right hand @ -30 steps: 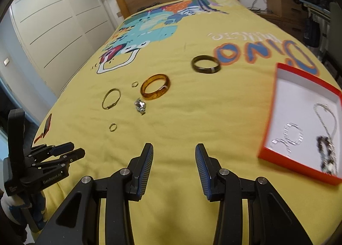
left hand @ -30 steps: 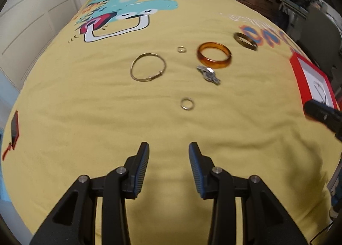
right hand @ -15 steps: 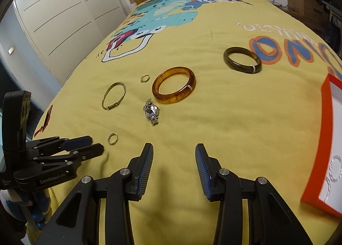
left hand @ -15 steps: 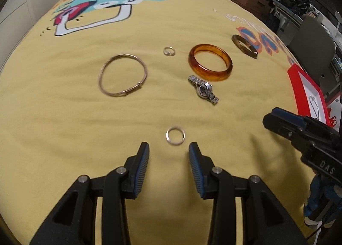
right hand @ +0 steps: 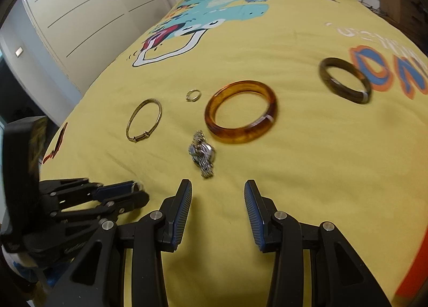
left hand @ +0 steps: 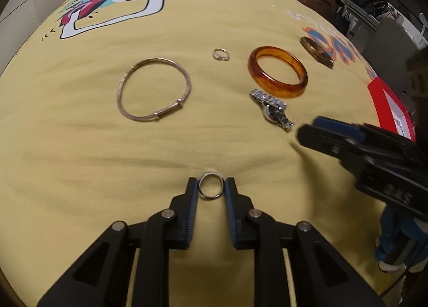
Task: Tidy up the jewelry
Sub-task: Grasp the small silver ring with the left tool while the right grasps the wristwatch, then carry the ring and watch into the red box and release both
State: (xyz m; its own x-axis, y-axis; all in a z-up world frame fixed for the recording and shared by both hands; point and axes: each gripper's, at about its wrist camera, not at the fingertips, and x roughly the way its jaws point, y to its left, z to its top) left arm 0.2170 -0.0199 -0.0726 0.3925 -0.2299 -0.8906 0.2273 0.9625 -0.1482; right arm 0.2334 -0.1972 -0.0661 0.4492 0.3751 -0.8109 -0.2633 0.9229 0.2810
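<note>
left tool (left hand: 210, 183): jaws have just been closing on the small silver ring (left hand: 210, 185), pads now touching its two sides; narrow, holding the ring against the yellow bedspread (left hand: 80, 162).
right tool (right hand: 218, 189): jaws moderately wide, nothing between them, hovering just short of the silver watch (right hand: 202, 152), which sits at its 12 o'clock.
ring position: at 12 o'clock of the left tool, right at the fingertips, lying flat on the bed, hole facing up.
ring axis: round, so no real long axis; the pinch runs 9 to 3 across its width.
watch axis: band runs roughly 11 to 5 in the right wrist view, case in the middle.
doing it well: i'd say keep the pinch centred on the ring's widest line and lift straight up, or it may squirt out or snag the cloth.
destination: red box (left hand: 388, 103) at 2 o'clock of the left tool, likely where it goes.
others: thin gold bangle (left hand: 153, 88), amber bangle (left hand: 277, 72), dark bangle (left hand: 317, 52), second small ring (left hand: 221, 54), all untouched.
</note>
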